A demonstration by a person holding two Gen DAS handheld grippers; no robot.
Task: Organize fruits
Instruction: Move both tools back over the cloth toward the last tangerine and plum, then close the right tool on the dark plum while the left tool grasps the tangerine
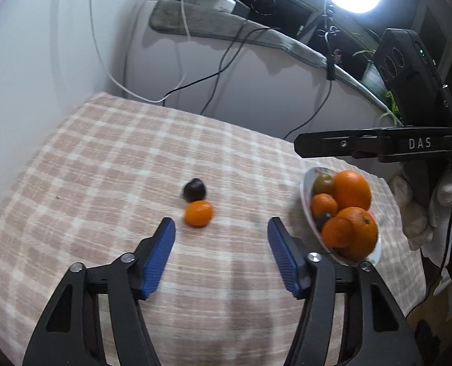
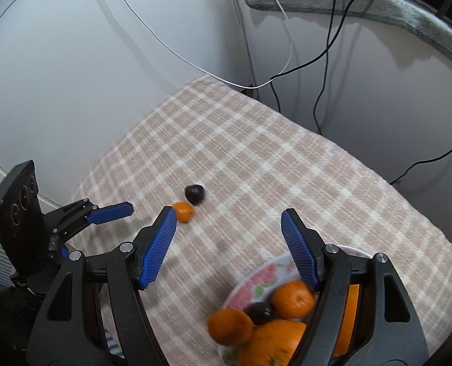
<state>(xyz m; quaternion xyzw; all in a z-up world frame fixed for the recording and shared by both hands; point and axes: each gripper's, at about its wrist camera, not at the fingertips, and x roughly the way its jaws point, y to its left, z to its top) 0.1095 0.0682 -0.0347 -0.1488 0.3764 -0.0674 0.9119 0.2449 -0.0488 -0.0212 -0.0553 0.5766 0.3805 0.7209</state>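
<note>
Both wrist cameras sit just behind their own claws, looking forward and down across the checked surface (image 1: 110, 158) toward the far wall. The left view faces the small orange (image 1: 199, 212) and dark fruit (image 1: 194, 189) closely; the right view hangs over the fruit plate (image 2: 256, 277). Both views share these three things.

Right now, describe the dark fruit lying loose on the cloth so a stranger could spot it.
On the checked cloth, left of the fruit plate, two loose fruits touch. The dark fruit is the farther one, behind the small orange, nearly black.
</note>
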